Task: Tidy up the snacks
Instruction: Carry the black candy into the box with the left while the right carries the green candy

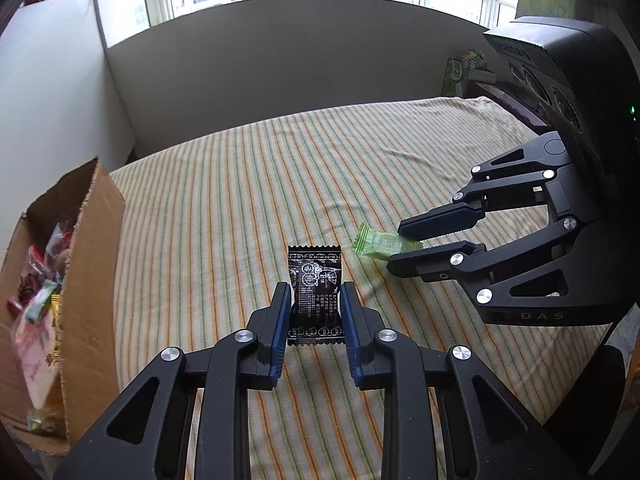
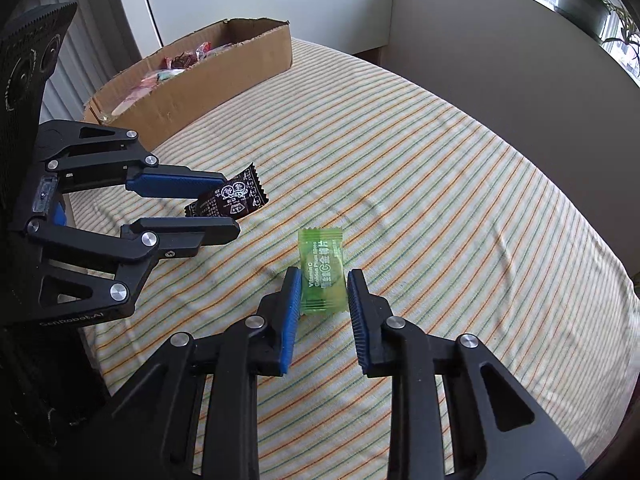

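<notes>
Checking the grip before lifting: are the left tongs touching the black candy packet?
Touching. The left wrist view shows both blue pads of the left tongs pressed against the black candy packet's sides, with no gap.

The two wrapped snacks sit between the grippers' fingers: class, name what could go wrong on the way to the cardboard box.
1. The right gripper touches the green candy with one pad only; it may slip out.
2. The left gripper pinches the black packet by its lower end; it could twist loose.
3. The cardboard box already looks full; new snacks may slide off.
</notes>
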`<state>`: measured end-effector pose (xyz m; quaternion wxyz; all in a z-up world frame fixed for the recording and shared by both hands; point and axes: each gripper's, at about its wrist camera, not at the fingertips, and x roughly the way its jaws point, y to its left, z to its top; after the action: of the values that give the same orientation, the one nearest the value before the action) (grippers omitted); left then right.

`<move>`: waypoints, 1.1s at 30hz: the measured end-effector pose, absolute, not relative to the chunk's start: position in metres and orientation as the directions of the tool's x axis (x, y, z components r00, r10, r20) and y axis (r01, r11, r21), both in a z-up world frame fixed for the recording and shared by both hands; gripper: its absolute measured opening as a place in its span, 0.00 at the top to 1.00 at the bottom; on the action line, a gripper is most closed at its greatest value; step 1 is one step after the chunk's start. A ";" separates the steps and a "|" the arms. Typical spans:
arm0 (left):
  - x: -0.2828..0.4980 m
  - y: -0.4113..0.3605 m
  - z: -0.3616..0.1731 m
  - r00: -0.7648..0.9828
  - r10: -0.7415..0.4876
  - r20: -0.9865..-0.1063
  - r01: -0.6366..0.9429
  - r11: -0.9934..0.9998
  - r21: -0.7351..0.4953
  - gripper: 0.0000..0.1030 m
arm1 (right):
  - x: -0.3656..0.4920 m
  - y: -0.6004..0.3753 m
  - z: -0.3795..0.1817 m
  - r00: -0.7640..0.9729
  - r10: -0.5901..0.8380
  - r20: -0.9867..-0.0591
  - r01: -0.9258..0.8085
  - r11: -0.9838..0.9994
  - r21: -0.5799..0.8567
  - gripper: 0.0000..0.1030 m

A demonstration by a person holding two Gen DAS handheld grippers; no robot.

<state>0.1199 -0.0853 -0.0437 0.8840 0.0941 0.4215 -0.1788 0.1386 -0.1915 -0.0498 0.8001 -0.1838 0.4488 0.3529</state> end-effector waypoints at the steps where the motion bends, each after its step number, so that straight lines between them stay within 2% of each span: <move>1: 0.119 -0.082 -0.040 0.589 -0.239 -0.772 0.389 0.921 0.012 0.77 | 0.137 -0.190 -0.045 0.356 0.402 -0.843 -0.730 0.683 0.018 0.76; 11: 0.106 -0.033 0.000 0.699 -0.248 -0.671 0.289 0.956 -0.052 0.77 | 0.129 -0.162 0.008 0.411 0.470 -0.781 -0.739 0.673 0.016 0.76; 21: 0.100 0.053 0.020 0.783 -0.180 -0.596 0.120 0.983 -0.139 0.77 | 0.140 -0.094 0.041 0.404 0.549 -0.732 -0.772 0.634 0.050 0.76; 33: 0.097 0.112 0.009 0.787 -0.088 -0.610 0.006 0.991 -0.135 0.78 | 0.151 0.000 0.037 0.341 0.575 -0.744 -0.830 0.556 0.050 0.76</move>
<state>0.0972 0.1122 0.0085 0.9432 -0.0630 0.3252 -0.0251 0.1505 -0.0004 0.0369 0.8004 -0.1720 0.3706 0.4386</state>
